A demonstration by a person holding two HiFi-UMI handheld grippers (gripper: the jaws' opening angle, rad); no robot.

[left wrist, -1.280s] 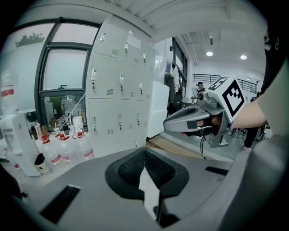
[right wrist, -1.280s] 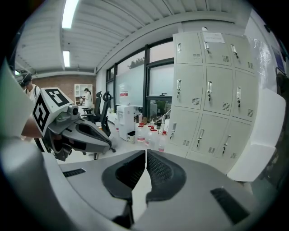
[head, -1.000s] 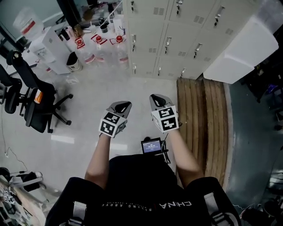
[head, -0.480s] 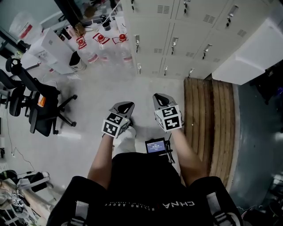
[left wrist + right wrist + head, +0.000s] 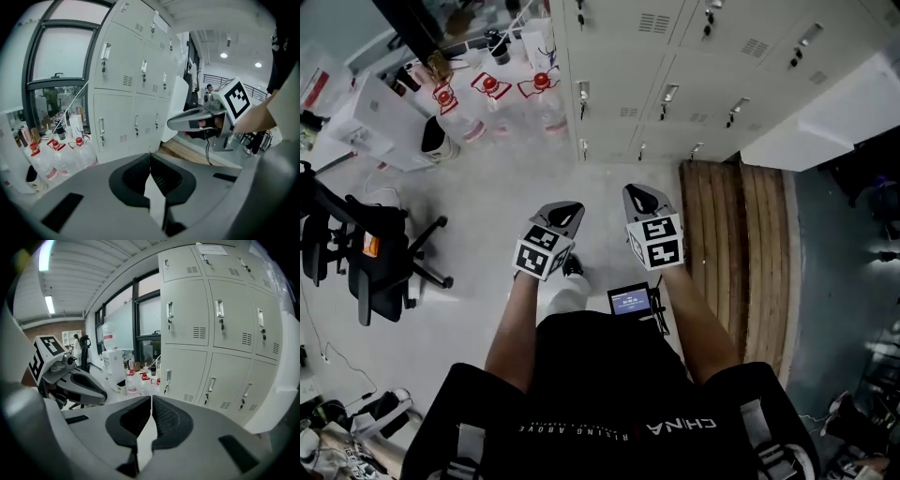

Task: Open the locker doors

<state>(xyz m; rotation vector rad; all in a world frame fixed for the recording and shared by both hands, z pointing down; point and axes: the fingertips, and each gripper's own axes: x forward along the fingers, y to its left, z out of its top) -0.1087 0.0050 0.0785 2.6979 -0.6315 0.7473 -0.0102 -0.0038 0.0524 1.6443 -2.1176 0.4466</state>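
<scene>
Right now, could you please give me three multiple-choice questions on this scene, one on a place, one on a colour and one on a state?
1. Where do the water bottles stand?
A on the wooden bench
B on the floor beside the lockers
C on the office chair

2. What colour are the bottle caps?
A blue
B green
C red

3. How do the jaws of the left gripper stand?
A together, empty
B wide apart
C clamped on a handle

Answers:
1 B, they stand on the floor by the end of the lockers.
2 C, the caps show red.
3 A, its jaws meet with nothing between them.
</scene>
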